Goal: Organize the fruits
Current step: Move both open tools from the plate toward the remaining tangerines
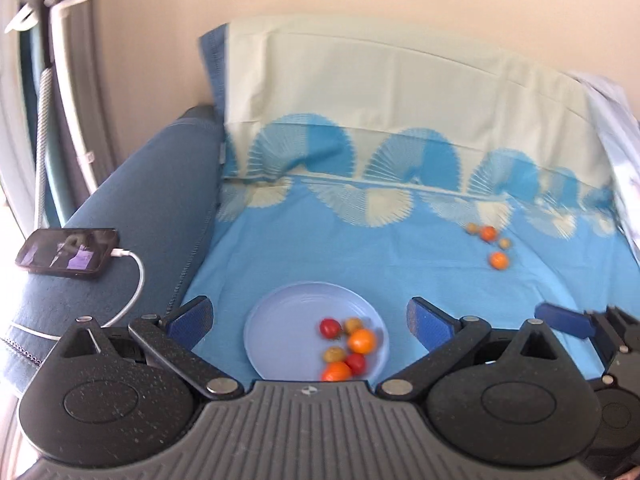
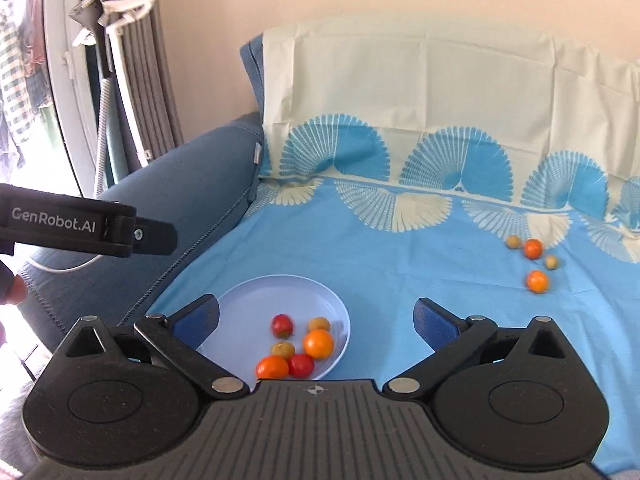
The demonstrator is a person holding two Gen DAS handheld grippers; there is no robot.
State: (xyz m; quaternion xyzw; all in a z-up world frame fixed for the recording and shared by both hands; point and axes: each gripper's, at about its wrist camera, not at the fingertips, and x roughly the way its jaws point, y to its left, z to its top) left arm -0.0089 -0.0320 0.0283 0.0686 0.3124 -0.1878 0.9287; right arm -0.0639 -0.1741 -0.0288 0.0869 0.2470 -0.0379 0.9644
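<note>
Hovering wide apart, the left gripper [image 1: 310, 318] has its blue pads spread with nothing between them, released and empty, and the right gripper [image 2: 316, 318] matches it, jaws splayed and gripping nothing. Just ahead of both, and below their fingertips, sits the pale blue plate [image 1: 280, 312] on the blue patterned sheet [image 1: 400, 264]; in the left wrist view it lies between the two fingers, in the right wrist view it sits toward the left finger, which covers part of its rim. On the plate's near-right part there is a cluster of six fruits: a large orange fruit [image 2: 318, 343], a second orange fruit [image 2: 272, 367] at the near edge, two red fruits [image 2: 282, 325] and two small brownish ones [image 2: 319, 324], all close together, some touching. Out to the left in the right wrist view, the black body of the left gripper pokes in, with a bit of the person's hand [image 2: 12, 288] behind it. Further ahead and off to the right, well apart from the plate, four loose fruits [image 2: 537, 281] lie on the sheet: two orange, two small brownish. To the far left, a phone [image 1: 68, 254] with a white cable rests on the dark blue sofa arm [image 1: 160, 208]. Beyond everything, the sheet climbs the sofa back against the wall.
</note>
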